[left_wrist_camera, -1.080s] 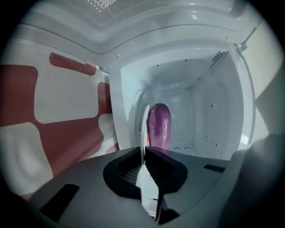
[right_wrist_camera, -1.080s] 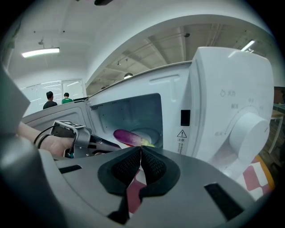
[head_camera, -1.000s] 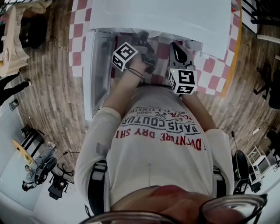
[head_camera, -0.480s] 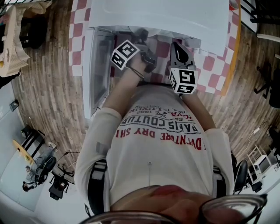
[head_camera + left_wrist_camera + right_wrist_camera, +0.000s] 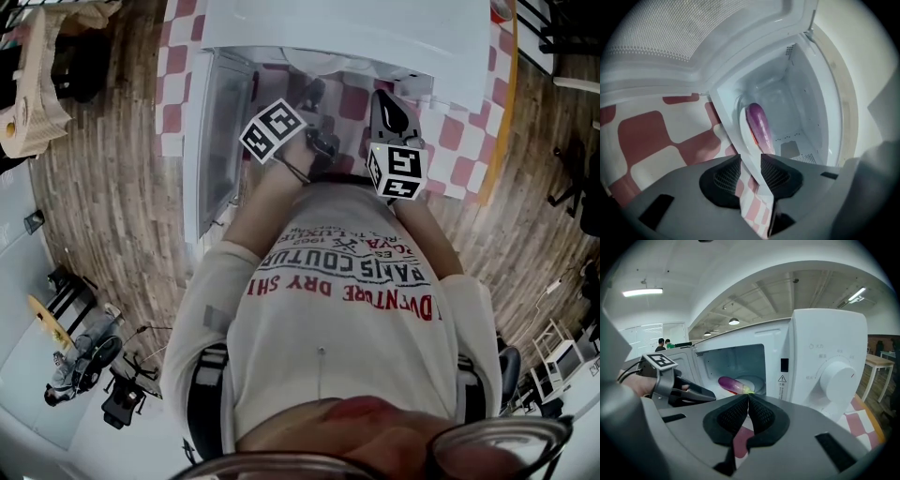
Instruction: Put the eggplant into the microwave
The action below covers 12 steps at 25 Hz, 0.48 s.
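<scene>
The purple eggplant (image 5: 758, 124) lies on the turntable inside the white microwave (image 5: 825, 348), also seen in the right gripper view as the eggplant (image 5: 732, 384). My left gripper (image 5: 751, 161) sits just outside the cavity, short of the eggplant; its jaws are opening and nothing is between them but the microwave's front edge and tablecloth behind. In the right gripper view the left gripper (image 5: 693, 392) points into the opening. My right gripper (image 5: 748, 397) is shut on nothing, in front of the microwave. In the head view both grippers, left (image 5: 314, 94) and right (image 5: 380, 98), reach toward the microwave.
The microwave door (image 5: 220, 131) stands swung open at the left. A round knob (image 5: 836, 376) is on the control panel at the right. The microwave stands on a red and white checked cloth (image 5: 647, 136). Wooden floor surrounds the table (image 5: 103, 187).
The left gripper's marker cube has tilted and drawn slightly back from the microwave toward the person. The right gripper has stayed in place.
</scene>
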Each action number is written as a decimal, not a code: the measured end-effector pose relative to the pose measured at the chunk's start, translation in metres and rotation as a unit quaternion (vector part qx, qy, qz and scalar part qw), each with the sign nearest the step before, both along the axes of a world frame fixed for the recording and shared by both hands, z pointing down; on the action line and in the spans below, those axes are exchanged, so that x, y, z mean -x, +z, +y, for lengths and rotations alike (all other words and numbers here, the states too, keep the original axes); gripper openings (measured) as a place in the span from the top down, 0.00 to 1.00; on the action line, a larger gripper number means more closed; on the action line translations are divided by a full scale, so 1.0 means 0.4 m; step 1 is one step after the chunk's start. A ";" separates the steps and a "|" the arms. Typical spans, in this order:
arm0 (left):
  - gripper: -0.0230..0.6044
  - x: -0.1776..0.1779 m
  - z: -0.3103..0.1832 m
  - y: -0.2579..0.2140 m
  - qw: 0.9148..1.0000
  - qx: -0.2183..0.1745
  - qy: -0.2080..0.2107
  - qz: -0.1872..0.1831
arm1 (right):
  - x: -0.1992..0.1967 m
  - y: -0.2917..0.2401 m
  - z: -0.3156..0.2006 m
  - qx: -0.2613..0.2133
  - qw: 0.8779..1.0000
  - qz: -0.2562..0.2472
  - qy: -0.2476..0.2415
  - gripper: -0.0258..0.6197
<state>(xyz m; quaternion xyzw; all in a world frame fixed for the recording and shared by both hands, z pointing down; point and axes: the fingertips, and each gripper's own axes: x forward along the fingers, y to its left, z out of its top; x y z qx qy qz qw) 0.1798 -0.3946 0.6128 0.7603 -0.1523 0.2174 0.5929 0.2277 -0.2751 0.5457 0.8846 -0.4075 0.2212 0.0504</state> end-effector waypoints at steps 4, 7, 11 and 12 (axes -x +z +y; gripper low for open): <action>0.88 0.037 0.013 -0.037 0.998 -0.050 0.042 0.004 | 0.018 -0.011 -0.005 -0.005 1.000 0.001 0.008 0.92; 0.91 0.052 0.012 -0.082 0.993 -0.090 0.070 0.022 | 0.045 -0.027 -0.014 -0.010 1.000 0.009 0.010 0.92; 0.91 0.075 0.018 -0.152 0.974 -0.184 0.127 0.039 | 0.084 -0.048 -0.019 -0.019 0.999 0.020 0.020 0.92; 0.91 0.085 0.018 -0.167 0.966 -0.214 0.141 0.039 | 0.098 -0.055 -0.020 -0.021 0.999 0.023 0.021 0.92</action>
